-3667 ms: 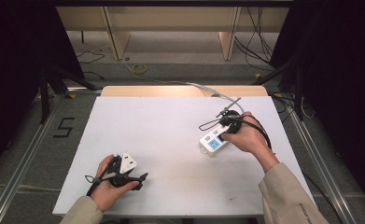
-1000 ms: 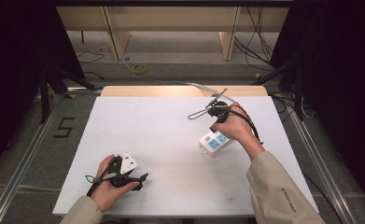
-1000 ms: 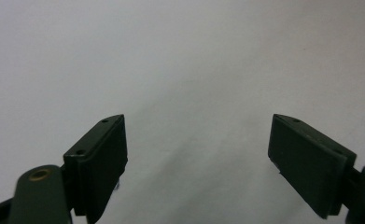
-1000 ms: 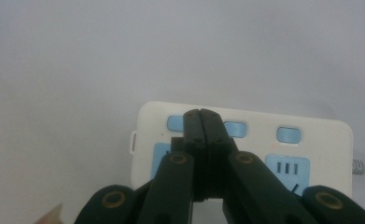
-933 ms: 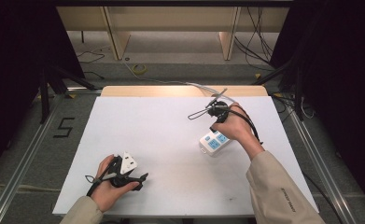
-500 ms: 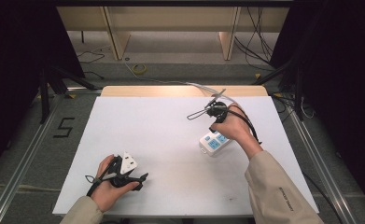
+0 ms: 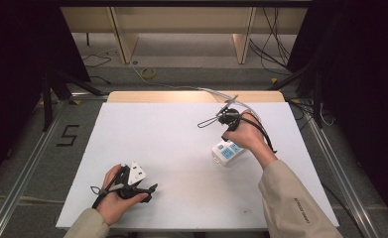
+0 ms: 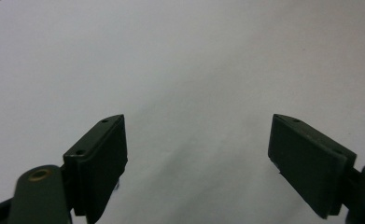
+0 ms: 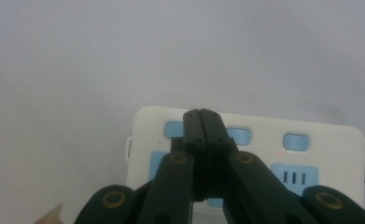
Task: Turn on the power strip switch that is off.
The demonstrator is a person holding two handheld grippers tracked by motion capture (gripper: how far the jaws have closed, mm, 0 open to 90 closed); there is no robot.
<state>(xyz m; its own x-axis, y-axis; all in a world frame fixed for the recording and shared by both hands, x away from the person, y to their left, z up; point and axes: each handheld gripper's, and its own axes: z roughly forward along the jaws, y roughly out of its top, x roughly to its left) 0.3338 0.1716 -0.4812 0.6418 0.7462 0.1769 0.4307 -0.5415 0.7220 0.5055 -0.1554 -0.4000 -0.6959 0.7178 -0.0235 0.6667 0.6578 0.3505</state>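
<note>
Setting: a person sits at a table covered by a white worktop, holding a two-jaw gripper in each hand.
Power strip: a white power strip with blue sockets and blue switches lies flat on the right half of the worktop, well in from the right edge. Its cable runs off toward the far edge.
Right gripper: the right gripper hangs above the power strip, its jaws pressed together with nothing between them. In the right gripper view the closed tips sit over the row of blue switches; whether they touch the strip cannot be told.
Right hand: from above, the right hand covers the far part of the strip.
Left gripper: the left gripper is near the front edge, toward the front left corner, well apart from the strip. Its jaws stand wide apart and empty over bare worktop.
Likely step: my guess is that the closed tips are meant to press a switch.
Risk, missed switch: the tips are narrow and the switches sit close together, so a slightly off press could land on the casing or the wrong switch.
Risk, sliding: nothing steadies the strip, so an angled push may skid or turn it.
Risk, cable: the gripper's trailing cable could drag on the strip.
</note>
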